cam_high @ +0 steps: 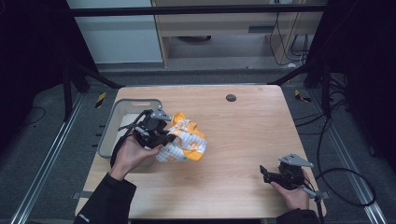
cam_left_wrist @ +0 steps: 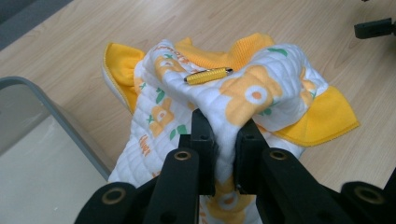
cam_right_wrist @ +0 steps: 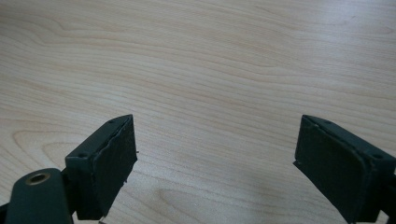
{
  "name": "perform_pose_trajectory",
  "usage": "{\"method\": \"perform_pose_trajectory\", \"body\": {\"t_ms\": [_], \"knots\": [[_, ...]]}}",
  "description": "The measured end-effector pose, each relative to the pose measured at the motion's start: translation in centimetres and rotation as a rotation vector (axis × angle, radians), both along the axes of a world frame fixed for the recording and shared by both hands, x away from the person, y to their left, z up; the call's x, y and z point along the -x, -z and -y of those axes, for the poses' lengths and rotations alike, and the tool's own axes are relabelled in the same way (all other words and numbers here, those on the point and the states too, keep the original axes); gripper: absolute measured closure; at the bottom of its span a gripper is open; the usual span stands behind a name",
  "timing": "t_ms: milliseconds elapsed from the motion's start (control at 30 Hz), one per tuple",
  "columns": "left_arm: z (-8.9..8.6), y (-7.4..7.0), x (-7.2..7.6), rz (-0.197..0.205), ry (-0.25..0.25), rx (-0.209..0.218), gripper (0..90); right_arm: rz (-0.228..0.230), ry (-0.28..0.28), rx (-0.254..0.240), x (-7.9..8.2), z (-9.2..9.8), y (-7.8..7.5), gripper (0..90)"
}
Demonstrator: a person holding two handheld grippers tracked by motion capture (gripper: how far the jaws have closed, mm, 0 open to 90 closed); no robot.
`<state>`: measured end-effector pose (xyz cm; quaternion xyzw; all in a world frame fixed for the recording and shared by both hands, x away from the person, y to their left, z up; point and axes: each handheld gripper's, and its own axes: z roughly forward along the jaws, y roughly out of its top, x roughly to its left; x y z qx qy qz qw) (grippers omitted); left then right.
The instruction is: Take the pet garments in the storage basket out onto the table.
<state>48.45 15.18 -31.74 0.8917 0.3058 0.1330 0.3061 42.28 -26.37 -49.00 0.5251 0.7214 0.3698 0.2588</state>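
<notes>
While my left gripper (cam_left_wrist: 225,140) pinches the cloth (cam_left_wrist: 224,98) beside the bin (cam_high: 111,130), my right gripper (cam_right_wrist: 215,154) hovers spread, well apart from it.

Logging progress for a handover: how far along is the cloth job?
Done: the left gripper is shut on the orange-print cloth beside the grey bin. In hand: that grasp. Left: the cloth is not in the bin; the right gripper is open over bare table.

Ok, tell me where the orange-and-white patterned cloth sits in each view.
High view: the cloth lies left of centre on the table, beside the grey bin, at the left gripper.
Left gripper view: centre, a fold pinched between the jaws.
Right gripper view: bare tabletop, no cloth.
Shared landmark: the wood-grain tabletop.
</notes>
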Motion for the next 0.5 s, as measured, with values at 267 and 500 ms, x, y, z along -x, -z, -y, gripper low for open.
{"method": "perform_pose_trajectory", "body": {"t_ms": [267, 500], "knots": [[1.6, 1.5, -0.2, -0.019, 0.038, -0.026, 81.3, -0.002, 0.003, -0.001, 0.0, 0.0, 0.0, 12.6], [2.9, 3.0, -0.4, -0.041, 0.056, -0.045, 81.3, -0.002, 0.003, -0.001, 0.0, 0.0, 0.0, 12.6]]}}
